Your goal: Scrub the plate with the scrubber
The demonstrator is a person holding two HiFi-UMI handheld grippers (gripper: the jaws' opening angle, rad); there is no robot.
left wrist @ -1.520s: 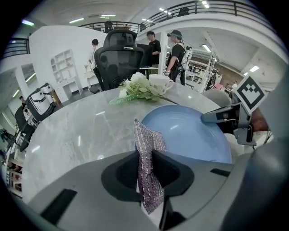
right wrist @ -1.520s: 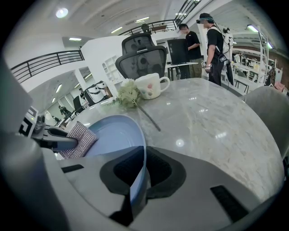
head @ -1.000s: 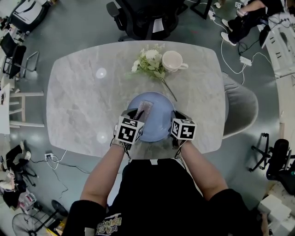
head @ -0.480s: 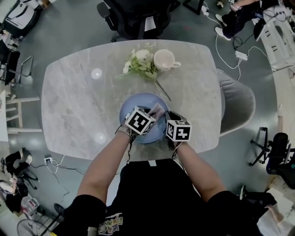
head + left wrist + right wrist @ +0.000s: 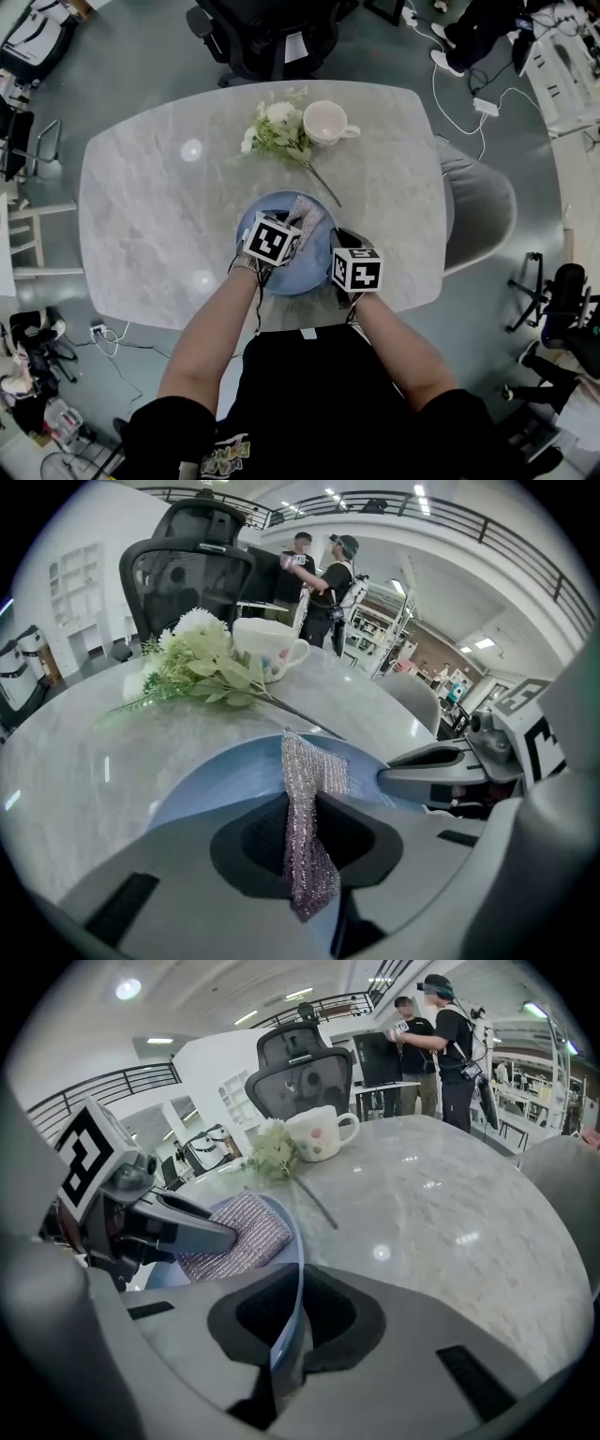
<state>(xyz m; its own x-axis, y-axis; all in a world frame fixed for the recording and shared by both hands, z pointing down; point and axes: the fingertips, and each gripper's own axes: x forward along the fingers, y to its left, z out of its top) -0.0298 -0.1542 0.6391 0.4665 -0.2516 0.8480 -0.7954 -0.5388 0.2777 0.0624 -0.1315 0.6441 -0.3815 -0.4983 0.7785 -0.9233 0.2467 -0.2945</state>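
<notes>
- Left gripper (image 5: 305, 846): clenched on the scrubber (image 5: 311, 775), a silvery mesh cloth pinched on edge between its jaws
- Scrubber: its free end reaches ahead of the left gripper and lies on the far half of the plate (image 5: 211, 780)
- Right gripper (image 5: 281, 1330): clamped on the plate's rim, which passes as a thin blue edge straight between its jaws; it stands just to the right of the left gripper, the two close but apart
- Plate: blue and shallow, resting on the table (image 5: 141, 206) directly ahead of and below both grippers
- Beyond the grippers: a spray of flowers (image 5: 272, 127) and a cup (image 5: 323, 120), both well apart from the grippers; the flower stem runs down to near the plate's far rim
- Step in hand, as judged: scrubbing, with the cloth on the plate and the plate steadied
- Doing it well: lower the left gripper so that more of the mesh lies flat, then press lightly and work in overlapping strokes across the whole face
- Right gripper's part: a firm, level hold on the rim, so the plate neither slides nor tips under the strokes
- Risks: a stroke to the right could knock the left gripper against the right one; a long stroke forward could catch the flower stem; a loose pinch could let the cloth slip out
</notes>
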